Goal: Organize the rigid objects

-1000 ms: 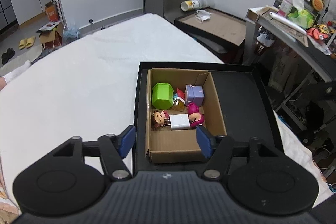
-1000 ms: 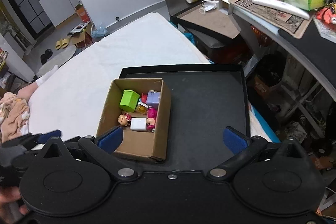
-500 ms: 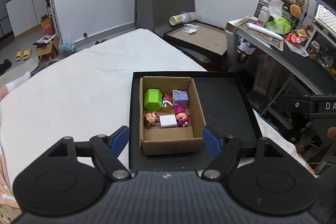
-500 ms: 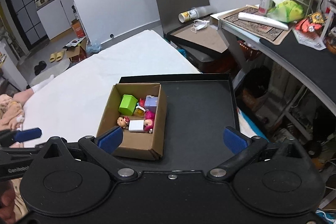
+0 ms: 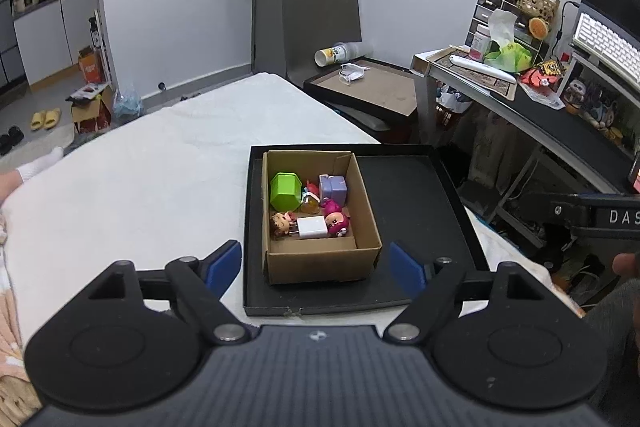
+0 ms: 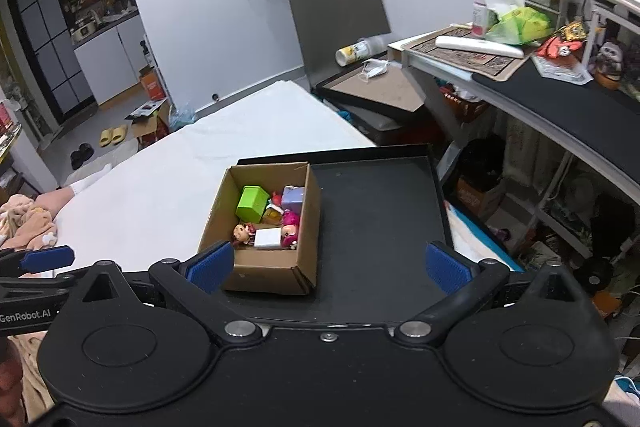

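Note:
A cardboard box (image 5: 320,267) stands in the left part of a black tray (image 5: 420,211) on the white bed. It holds a green block (image 5: 285,191), a lilac cube (image 5: 334,187), a white charger (image 5: 312,227), a pink figure (image 5: 336,221) and a small doll (image 5: 280,223). My left gripper (image 5: 316,269) is open and empty, above the box's near side. My right gripper (image 6: 328,267) is open and empty, over the tray (image 6: 380,219) to the right of the box (image 6: 276,271).
The white bed (image 5: 140,187) spreads left of the tray. A chair (image 5: 360,95) with a cardboard sheet, a cup and a mask stands behind. A cluttered desk (image 5: 560,115) runs along the right. The left gripper's blue fingertip (image 6: 48,259) shows at the right wrist view's left edge.
Both grippers have pulled back and risen, so the box and tray look smaller and farther. The left jaws have opened wider. The toys in the box have not moved.

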The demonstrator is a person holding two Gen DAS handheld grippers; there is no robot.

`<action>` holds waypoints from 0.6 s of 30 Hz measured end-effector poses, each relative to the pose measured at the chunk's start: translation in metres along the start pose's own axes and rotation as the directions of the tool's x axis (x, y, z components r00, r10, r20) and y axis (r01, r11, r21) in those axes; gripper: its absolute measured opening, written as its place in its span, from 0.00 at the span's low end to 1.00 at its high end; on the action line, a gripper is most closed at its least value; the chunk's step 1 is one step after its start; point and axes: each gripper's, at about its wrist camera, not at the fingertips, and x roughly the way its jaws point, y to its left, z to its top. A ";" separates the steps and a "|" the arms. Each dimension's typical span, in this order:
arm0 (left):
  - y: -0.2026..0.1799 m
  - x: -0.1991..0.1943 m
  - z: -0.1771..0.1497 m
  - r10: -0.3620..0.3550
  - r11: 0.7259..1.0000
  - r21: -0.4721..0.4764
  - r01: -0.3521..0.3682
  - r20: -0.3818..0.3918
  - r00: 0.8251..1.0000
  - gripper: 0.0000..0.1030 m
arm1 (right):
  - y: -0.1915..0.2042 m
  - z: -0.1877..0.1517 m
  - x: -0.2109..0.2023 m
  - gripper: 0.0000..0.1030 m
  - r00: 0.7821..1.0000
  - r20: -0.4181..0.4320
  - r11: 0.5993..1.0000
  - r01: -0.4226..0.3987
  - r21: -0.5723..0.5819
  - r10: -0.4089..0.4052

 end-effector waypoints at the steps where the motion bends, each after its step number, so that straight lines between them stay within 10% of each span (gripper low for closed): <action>1: -0.001 -0.002 -0.002 0.004 1.000 0.007 -0.004 0.005 1.000 0.78 | 0.000 -0.003 -0.002 1.00 1.000 0.006 1.000 0.003 -0.001 -0.003; 18: -0.011 -0.025 -0.027 -0.004 1.000 0.027 0.003 0.042 0.999 0.79 | 0.003 -0.043 -0.026 1.00 0.999 0.052 1.000 -0.004 0.030 0.002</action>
